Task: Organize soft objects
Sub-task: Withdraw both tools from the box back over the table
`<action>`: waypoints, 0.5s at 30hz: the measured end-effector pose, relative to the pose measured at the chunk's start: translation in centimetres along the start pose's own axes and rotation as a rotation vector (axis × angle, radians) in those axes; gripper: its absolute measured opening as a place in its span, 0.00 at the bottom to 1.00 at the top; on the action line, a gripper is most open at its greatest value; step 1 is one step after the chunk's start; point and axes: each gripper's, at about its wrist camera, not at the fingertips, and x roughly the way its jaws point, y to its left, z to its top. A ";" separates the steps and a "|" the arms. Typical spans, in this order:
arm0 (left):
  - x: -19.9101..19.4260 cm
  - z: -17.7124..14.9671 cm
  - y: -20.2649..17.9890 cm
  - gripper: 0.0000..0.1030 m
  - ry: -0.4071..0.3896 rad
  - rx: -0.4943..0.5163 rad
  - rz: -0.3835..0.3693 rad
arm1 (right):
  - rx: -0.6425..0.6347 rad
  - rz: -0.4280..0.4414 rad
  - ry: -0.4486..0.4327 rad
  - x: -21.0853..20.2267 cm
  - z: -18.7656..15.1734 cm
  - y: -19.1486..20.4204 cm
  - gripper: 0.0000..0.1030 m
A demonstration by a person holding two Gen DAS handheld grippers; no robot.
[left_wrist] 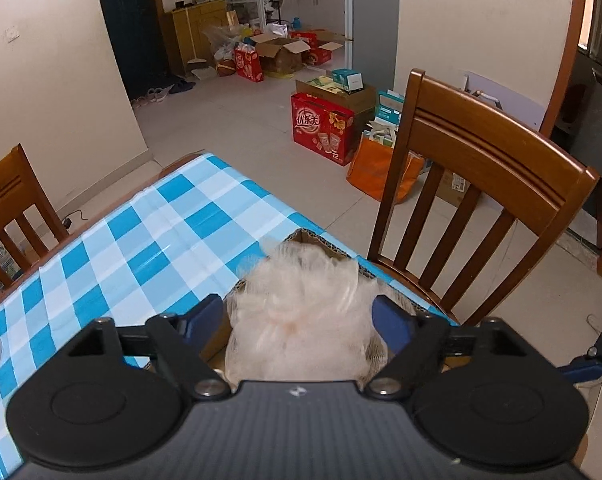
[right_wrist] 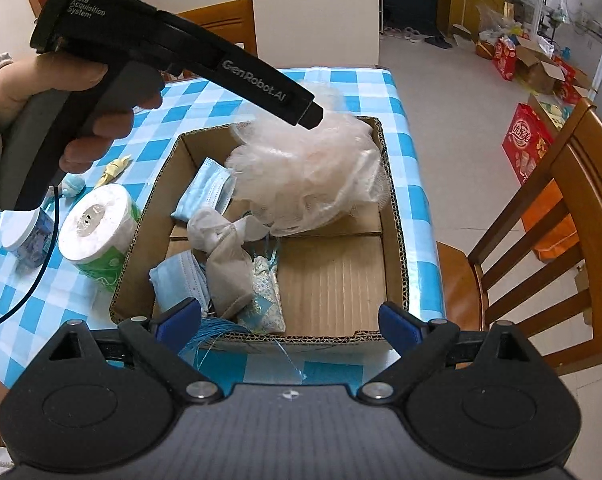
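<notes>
A pale pink mesh bath puff (right_wrist: 309, 172) sits in the far part of an open cardboard box (right_wrist: 333, 280) on the checked table. In the left wrist view the puff (left_wrist: 301, 312) fills the space between the fingers of my left gripper (left_wrist: 299, 316), whose jaws stand wide; I cannot tell whether they still press it. The box also holds two blue face masks (right_wrist: 209, 188), a beige cloth pouch (right_wrist: 227, 268) and a patterned sachet (right_wrist: 267, 296). My right gripper (right_wrist: 291, 320) is open and empty at the box's near edge.
A toilet paper roll (right_wrist: 101, 232), a small jar (right_wrist: 23, 236) and small toys (right_wrist: 115, 170) lie on the blue checked tablecloth (right_wrist: 361, 84) left of the box. A wooden chair (right_wrist: 541, 248) stands right of the table. Boxes and bags sit on the floor beyond.
</notes>
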 end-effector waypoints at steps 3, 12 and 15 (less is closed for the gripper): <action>-0.9 -0.4 0.1 0.91 -0.005 0.010 0.011 | -0.003 -0.002 -0.002 0.0 -0.1 0.3 0.95; -4.9 -3.1 0.9 0.92 -0.024 -0.027 0.047 | -0.013 -0.008 -0.017 -0.1 0.0 1.3 0.96; -6.6 -4.5 1.2 0.92 -0.030 -0.053 0.062 | -0.020 -0.017 -0.025 -0.2 -0.1 1.7 0.96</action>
